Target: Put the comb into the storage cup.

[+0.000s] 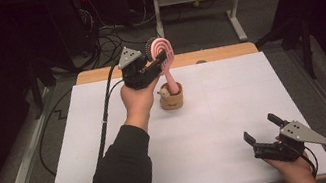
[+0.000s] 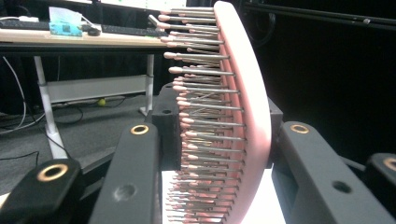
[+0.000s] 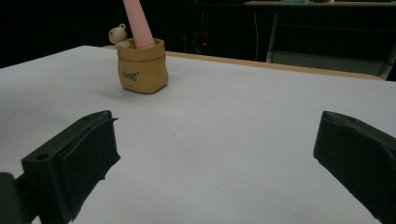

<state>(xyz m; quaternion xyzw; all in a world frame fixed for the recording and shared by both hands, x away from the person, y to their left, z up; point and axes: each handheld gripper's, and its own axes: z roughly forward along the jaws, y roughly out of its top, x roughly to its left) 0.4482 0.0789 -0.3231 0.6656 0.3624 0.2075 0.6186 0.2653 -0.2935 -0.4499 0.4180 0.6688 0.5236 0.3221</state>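
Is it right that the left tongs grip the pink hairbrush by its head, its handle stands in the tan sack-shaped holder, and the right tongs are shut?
Not quite. The right tongs are open with nothing between them, as the right gripper view shows. The left tongs do grip the pink hairbrush by its head, and its handle stands in the tan sack-shaped holder.

light: bright sheet — dark surround; focus: near jaws soft

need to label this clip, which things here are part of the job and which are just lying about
In the job:
- pink hairbrush, its head clamped in the left gripper
- tan holder that its handle stands in

Just there:
- right gripper, open, resting on the white table
- desk and cables behind
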